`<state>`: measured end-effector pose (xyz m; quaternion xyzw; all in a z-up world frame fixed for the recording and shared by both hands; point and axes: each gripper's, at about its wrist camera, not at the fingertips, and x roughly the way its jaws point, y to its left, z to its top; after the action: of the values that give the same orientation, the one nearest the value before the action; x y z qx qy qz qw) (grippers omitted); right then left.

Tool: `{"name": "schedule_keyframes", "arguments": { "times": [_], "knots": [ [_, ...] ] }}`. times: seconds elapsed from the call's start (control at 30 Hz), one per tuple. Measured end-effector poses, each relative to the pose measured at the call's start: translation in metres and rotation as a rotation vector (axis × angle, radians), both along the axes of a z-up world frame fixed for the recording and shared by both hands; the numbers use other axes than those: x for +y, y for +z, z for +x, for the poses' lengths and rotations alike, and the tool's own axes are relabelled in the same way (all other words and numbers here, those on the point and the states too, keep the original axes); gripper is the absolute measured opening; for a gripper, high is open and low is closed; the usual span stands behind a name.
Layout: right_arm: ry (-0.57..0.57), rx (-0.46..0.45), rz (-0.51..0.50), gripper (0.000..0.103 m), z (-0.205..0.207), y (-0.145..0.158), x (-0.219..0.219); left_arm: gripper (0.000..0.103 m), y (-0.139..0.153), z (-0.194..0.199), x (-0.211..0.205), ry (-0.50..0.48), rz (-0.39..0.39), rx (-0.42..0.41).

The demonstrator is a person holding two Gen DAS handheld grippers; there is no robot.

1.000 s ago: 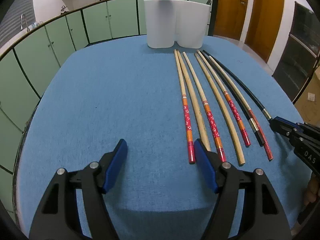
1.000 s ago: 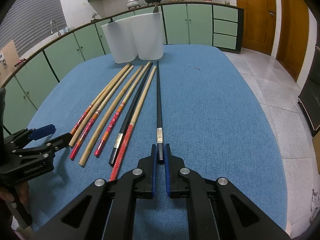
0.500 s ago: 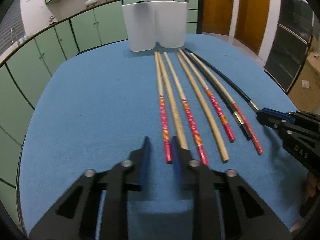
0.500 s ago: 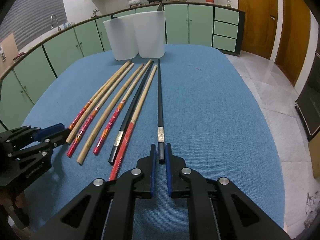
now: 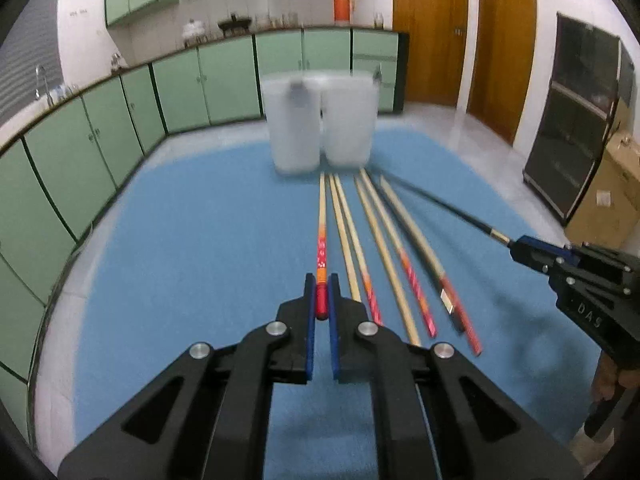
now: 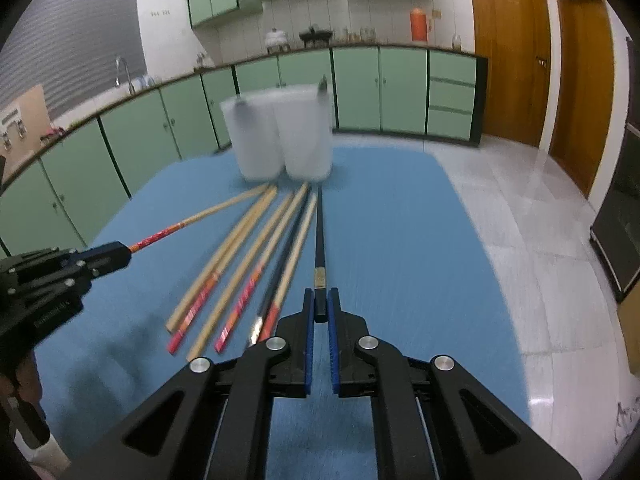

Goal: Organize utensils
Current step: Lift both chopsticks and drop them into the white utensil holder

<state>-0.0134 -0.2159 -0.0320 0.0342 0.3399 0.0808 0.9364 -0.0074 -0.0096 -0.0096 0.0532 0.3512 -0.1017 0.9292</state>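
Note:
My left gripper is shut on the red end of a wooden chopstick, holding that end above the blue table. My right gripper is shut on the end of a black chopstick, also raised; it shows at the right of the left wrist view. The left gripper appears at the left of the right wrist view. Several more chopsticks lie side by side between the two held ones. Two white containers stand at the far ends of the chopsticks.
Green cabinets curve around the left and back of the table. Wooden doors are at the back right. A dark glass cabinet and a cardboard box stand right of the table, past tiled floor.
The left gripper went from open to shut on the red-ended chopstick. Both grippers have risen, each lifting the near end of its chopstick off the table.

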Motion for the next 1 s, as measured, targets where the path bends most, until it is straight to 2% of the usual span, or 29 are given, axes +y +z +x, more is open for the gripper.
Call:
{"name": "schedule_keyframes", "arguments": {
  "times": [0.27, 0.4, 0.6, 0.77, 1.0],
  "knots": [
    [-0.002, -0.126, 0.040, 0.006, 0.005, 0.057, -0.014, 0.005, 0.058, 0.003, 0.005, 0.009, -0.045, -0.117],
    [0.001, -0.152, 0.070, 0.006, 0.015, 0.075, -0.019, 0.005, 0.078, 0.013, 0.006, 0.011, -0.066, -0.148],
    [0.015, -0.160, 0.105, 0.006, 0.039, 0.099, -0.027, 0.005, 0.093, 0.036, -0.002, -0.005, -0.069, -0.161],
    [0.042, -0.166, 0.118, 0.006, 0.065, 0.120, -0.029, 0.005, 0.104, 0.057, 0.000, -0.007, -0.103, -0.161],
    [0.091, -0.161, 0.141, 0.006, 0.084, 0.135, -0.030, 0.005, 0.122, 0.070, 0.001, -0.008, -0.112, -0.193]
  ]
}}
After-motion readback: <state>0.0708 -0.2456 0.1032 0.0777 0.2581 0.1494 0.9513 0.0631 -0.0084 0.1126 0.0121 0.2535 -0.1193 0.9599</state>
